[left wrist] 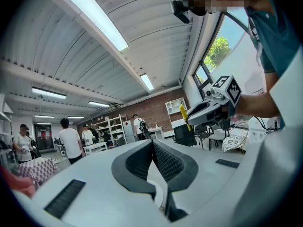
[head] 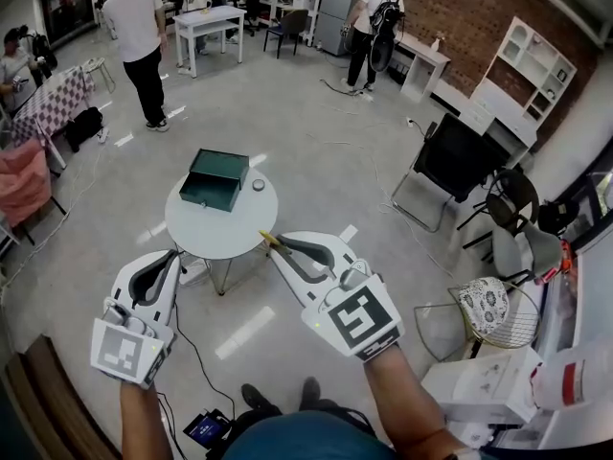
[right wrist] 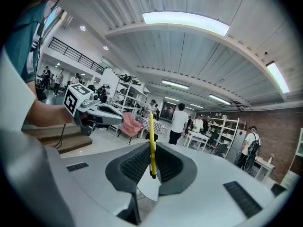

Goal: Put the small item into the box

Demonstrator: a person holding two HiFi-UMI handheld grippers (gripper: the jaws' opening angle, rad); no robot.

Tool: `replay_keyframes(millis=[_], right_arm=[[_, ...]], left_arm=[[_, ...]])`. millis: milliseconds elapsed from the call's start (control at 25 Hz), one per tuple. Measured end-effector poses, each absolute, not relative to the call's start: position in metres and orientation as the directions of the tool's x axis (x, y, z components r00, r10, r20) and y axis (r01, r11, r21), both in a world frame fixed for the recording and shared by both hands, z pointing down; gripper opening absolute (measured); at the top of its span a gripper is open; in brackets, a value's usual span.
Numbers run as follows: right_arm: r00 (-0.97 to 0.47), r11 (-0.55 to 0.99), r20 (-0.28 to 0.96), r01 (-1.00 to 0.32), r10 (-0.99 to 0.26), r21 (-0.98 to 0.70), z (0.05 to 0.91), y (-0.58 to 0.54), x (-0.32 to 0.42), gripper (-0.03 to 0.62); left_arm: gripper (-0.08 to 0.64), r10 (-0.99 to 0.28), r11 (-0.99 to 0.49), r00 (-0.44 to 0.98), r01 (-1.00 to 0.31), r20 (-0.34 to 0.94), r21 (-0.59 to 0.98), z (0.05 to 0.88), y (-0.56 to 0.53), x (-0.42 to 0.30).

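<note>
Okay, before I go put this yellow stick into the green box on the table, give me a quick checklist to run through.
1. Hold: right gripper shut on the thin yellow stick: ok.
2. Spare hand: left gripper shut, nothing in it: ok.
3. Target: dark green box in view on the round white table: ok.
4. Box open on top: cannot tell.
5. Stick above the box: not ok, its tip shows at the table's near rim.

The left tongs [left wrist: 152, 144] are pressed together, nothing between them. Beyond, the right tongs [left wrist: 189, 120] pinch a thin yellow item [left wrist: 182, 114].
</note>
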State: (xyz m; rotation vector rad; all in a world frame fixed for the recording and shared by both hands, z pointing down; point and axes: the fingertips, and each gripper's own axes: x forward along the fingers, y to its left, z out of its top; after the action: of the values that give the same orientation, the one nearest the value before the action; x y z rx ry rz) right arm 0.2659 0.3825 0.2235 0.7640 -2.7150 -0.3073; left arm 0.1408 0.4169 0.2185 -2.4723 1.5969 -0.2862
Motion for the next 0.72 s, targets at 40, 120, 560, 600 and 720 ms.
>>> replay_keyframes(millis=[40,120,560,600,720], right_arm=[[-0.810,0.834,0.232,-0.474,-0.538,0.282,0.224,0.381,0.260,0.060],[-0.806,0.831,0.234,-0.480,-0.544,0.281,0.225,0.377,0.247,0.060],[-0.791,0.822,0.246,-0.492,-0.559,0.287,0.235,0.349,0.187,0.060],[-0.792,0.824,0.249,-0.490,-0.557,0.285,0.234,0.340,0.182,0.060],[-0.797,0.831,0.253,-0.483,-0.548,0.276,0.234,0.310,0.171,0.060]], left_arm=[[0.018,-0.911,-0.408,0.408,-0.876,0.059,-0.256,0.219,0.415,0.135],[0.018,-0.909,-0.413,0.413,-0.874,0.057,-0.255,0.220,0.411,0.121],[0.018,-0.903,-0.427,0.425,-0.870,0.063,-0.246,0.231,0.383,0.062],[0.018,-0.904,-0.426,0.423,-0.872,0.065,-0.242,0.231,0.375,0.057],[0.018,-0.911,-0.412,0.406,-0.881,0.074,-0.233,0.232,0.348,0.045]])
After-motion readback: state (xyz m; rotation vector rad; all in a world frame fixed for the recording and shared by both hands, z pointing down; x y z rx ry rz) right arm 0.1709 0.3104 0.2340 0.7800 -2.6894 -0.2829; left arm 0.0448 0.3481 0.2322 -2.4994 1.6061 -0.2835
